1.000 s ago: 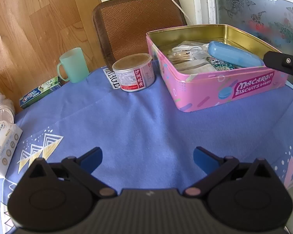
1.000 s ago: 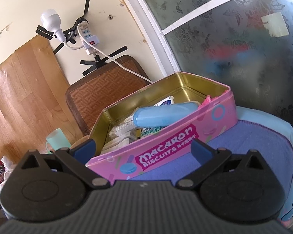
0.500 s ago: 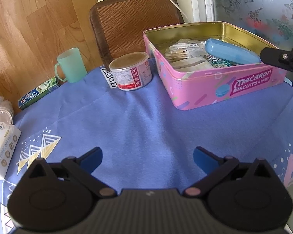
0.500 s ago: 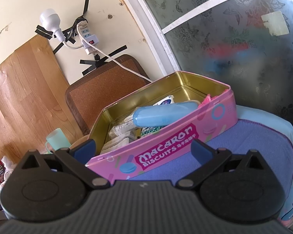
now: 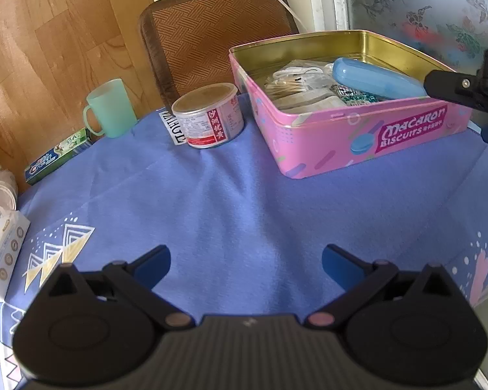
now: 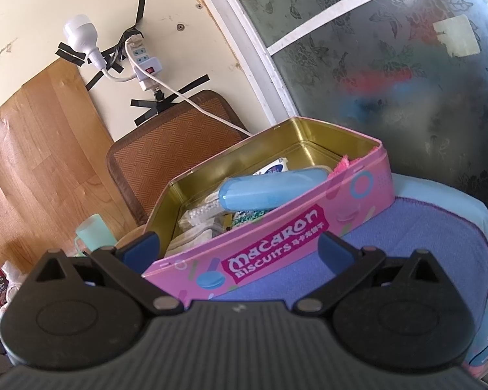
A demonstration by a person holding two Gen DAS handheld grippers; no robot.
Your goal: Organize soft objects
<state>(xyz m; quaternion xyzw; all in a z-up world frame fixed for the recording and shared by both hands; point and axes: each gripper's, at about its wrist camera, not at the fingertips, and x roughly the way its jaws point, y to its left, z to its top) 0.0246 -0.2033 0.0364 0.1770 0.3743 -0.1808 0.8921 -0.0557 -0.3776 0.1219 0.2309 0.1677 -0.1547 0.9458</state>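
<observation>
A pink Macaron Biscuits tin (image 5: 358,143) stands open at the back right of a blue tablecloth (image 5: 244,208). It holds a light blue case (image 5: 374,79), bagged cotton swabs (image 5: 289,83) and other small packets. The tin also shows in the right wrist view (image 6: 276,250), with the blue case (image 6: 273,191) and a pink cloth (image 6: 345,164) at its far corner. My left gripper (image 5: 245,260) is open and empty over the cloth, well short of the tin. My right gripper (image 6: 239,243) is open and empty, just in front of the tin's long side.
A round can (image 5: 210,115), a green mug (image 5: 109,109) and a toothpaste box (image 5: 58,156) stand at the back left. A tissue pack (image 5: 0,253) lies at the left edge. A woven chair back (image 5: 218,29) stands behind the table. Frosted glass (image 6: 406,65) is on the right.
My left gripper has drawn back and risen slightly, so the tin and can sit a little higher and farther left in its view. The right gripper has barely moved.
</observation>
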